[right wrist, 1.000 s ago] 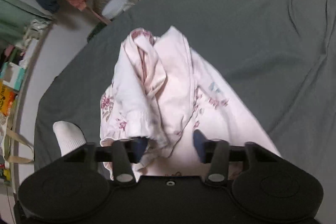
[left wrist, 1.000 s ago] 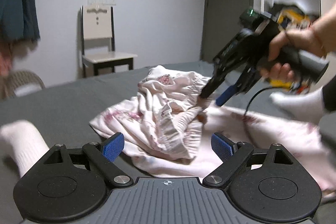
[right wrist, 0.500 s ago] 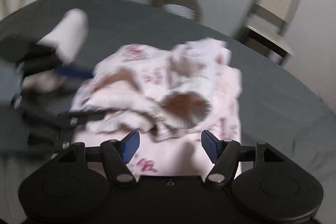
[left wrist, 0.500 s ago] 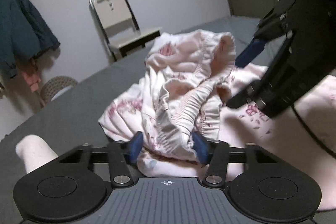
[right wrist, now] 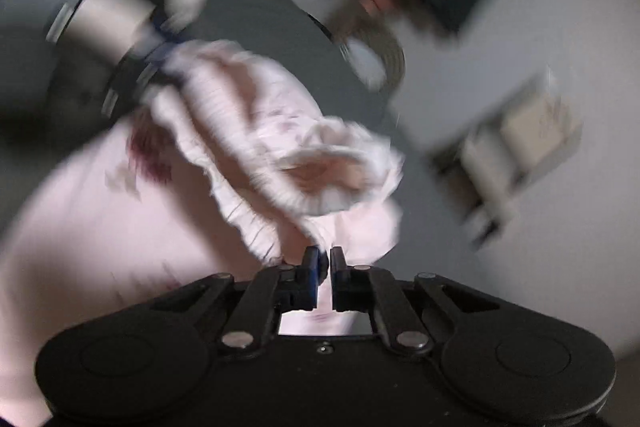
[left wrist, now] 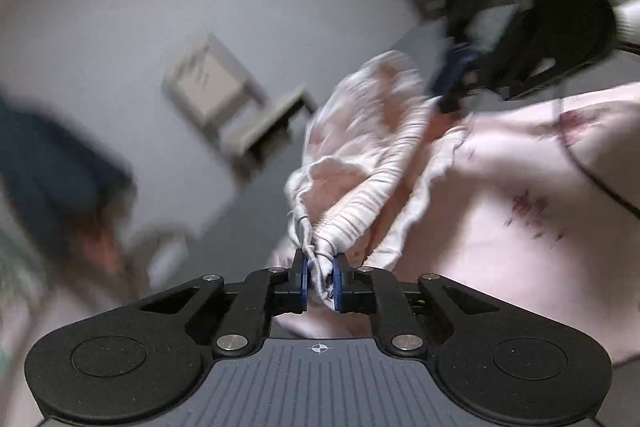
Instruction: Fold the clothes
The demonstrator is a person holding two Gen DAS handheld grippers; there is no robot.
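Left wrist view: the left hand-held gripper (left wrist: 319, 277) is clamped on the gathered elastic waistband of the pink floral pyjama bottoms (left wrist: 500, 187), lifted above the grey bed (right wrist: 256, 7). Opposite, the right hand-held gripper (right wrist: 324, 277) pinches the same waistband, pads nearly together. Motion blur smears the chair (left wrist: 224, 99) behind the garment. Half a second ago the right one was still spread wide.

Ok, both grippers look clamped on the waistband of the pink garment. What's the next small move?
Probably draw the grippers apart. The left gripper and right gripper each pinch the gathered elastic waistband, which sags bunched between them. Stretching it taut should flatten the pink garment.
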